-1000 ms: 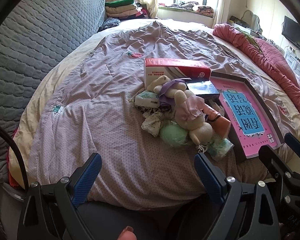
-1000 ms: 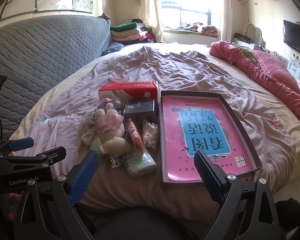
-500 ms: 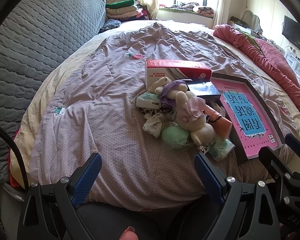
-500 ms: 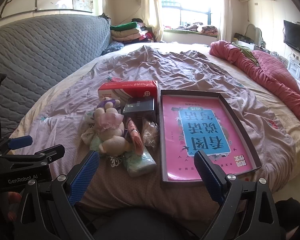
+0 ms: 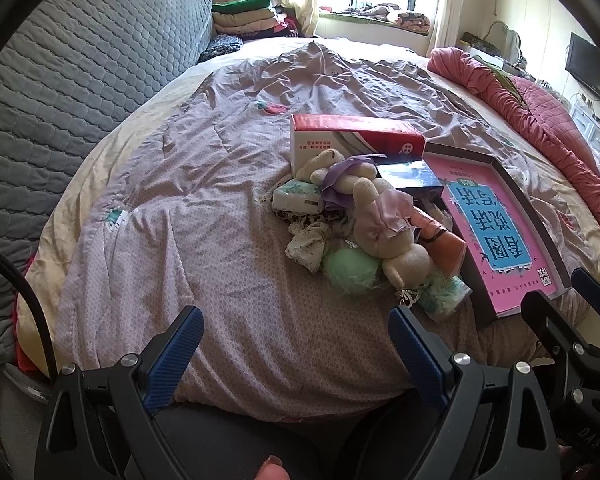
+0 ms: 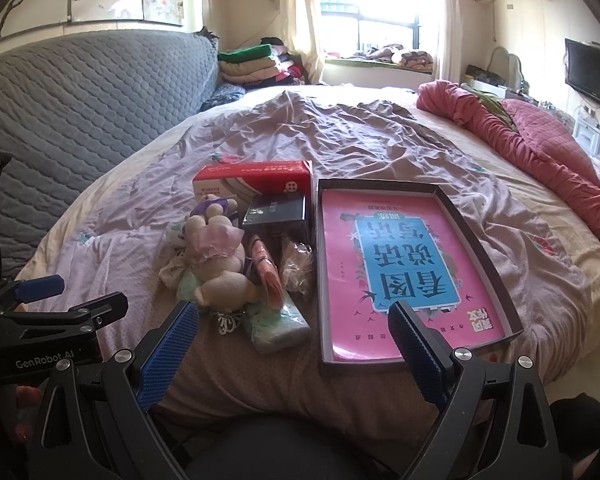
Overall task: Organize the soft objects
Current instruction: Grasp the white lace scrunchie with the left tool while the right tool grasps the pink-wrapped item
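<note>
"GenRobot.AI" on left gripper (image 6: pixel 40 292) (white txt)

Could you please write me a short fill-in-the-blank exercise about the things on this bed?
1. The jaws of the left gripper are ____.
2. The pink book lies inside a shallow dark ____.
3. The plush rabbit lies in front of a ____ and white carton.
4. The right gripper holds ____.

Answers: open; tray; red; nothing

red box (image 6: pixel 256 184) beside pink book (image 6: pixel 404 276) in dark tray (image 6: pixel 496 264).
</note>
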`<state>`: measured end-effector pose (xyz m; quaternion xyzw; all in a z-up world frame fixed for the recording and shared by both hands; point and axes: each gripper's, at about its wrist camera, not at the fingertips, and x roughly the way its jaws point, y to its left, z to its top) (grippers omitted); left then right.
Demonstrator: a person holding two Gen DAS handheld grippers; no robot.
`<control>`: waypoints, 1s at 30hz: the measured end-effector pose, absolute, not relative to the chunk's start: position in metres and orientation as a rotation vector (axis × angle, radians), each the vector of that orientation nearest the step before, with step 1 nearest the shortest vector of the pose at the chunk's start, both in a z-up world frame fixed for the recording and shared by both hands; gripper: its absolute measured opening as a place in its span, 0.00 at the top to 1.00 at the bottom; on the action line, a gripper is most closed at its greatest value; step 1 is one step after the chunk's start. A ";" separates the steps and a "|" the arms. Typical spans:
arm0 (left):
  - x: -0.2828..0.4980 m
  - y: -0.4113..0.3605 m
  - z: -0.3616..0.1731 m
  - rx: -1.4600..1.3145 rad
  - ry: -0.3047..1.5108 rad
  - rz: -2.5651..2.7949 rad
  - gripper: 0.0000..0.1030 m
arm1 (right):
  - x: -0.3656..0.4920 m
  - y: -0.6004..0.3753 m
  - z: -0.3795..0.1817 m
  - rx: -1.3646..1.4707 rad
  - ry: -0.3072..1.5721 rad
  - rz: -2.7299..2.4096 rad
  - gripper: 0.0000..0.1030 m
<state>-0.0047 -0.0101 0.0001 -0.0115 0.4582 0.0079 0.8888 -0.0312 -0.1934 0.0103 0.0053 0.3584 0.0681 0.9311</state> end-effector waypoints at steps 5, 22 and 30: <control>-0.003 -0.009 -0.002 -0.028 0.954 0.014 0.09 | -0.029 -0.194 0.007 0.010 0.741 0.140 0.07; 0.023 0.026 -0.035 -0.141 1.012 0.023 0.09 | -0.001 -0.191 -0.013 -0.007 0.790 0.157 0.07; 0.060 0.030 -0.053 -0.175 1.031 -0.022 0.13 | 0.017 -0.186 -0.023 -0.034 0.794 0.162 0.07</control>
